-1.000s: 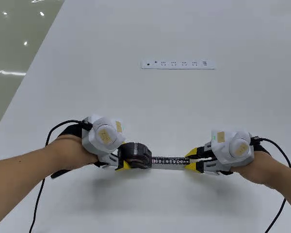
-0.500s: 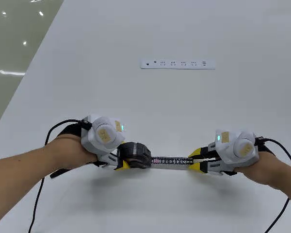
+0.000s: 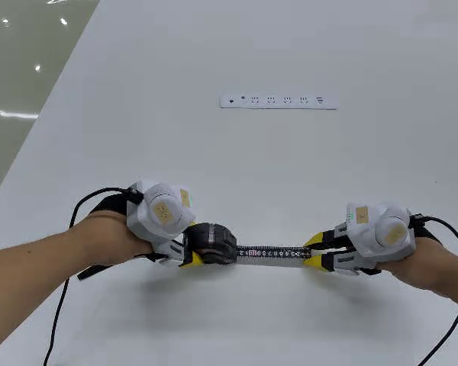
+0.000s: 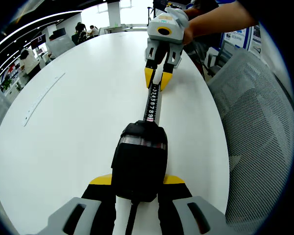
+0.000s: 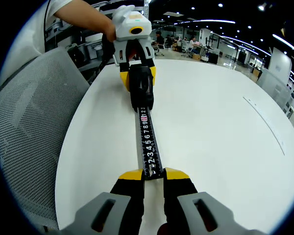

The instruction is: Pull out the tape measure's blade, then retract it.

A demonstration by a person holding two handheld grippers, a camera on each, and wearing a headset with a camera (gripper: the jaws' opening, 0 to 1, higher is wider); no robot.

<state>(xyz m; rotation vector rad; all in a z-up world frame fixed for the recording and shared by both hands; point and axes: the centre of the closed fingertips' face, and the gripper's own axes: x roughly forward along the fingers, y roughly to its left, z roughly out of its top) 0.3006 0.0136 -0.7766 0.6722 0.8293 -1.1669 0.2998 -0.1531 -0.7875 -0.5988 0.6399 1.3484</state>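
Note:
A black tape measure case (image 3: 212, 244) lies on the white table (image 3: 252, 168), held by my left gripper (image 3: 191, 256), whose yellow-tipped jaws are shut on it (image 4: 139, 161). The numbered blade (image 3: 273, 251) runs out to the right. My right gripper (image 3: 314, 250) is shut on the blade's end (image 5: 152, 172). In the right gripper view the blade (image 5: 147, 142) stretches back to the case (image 5: 141, 88) and the left gripper (image 5: 137, 73). In the left gripper view the blade (image 4: 152, 100) leads to the right gripper (image 4: 158, 81).
A white power strip (image 3: 278, 101) lies farther back on the table. Black cables (image 3: 84, 210) trail from both grippers. A grey mesh chair (image 4: 255, 137) stands beside the table's near edge, seen again in the right gripper view (image 5: 34, 127). People sit at the distant desks (image 4: 27, 61).
My right gripper has moved to the right with the blade's end, so more blade shows between the grippers. The left gripper and the case have stayed put.

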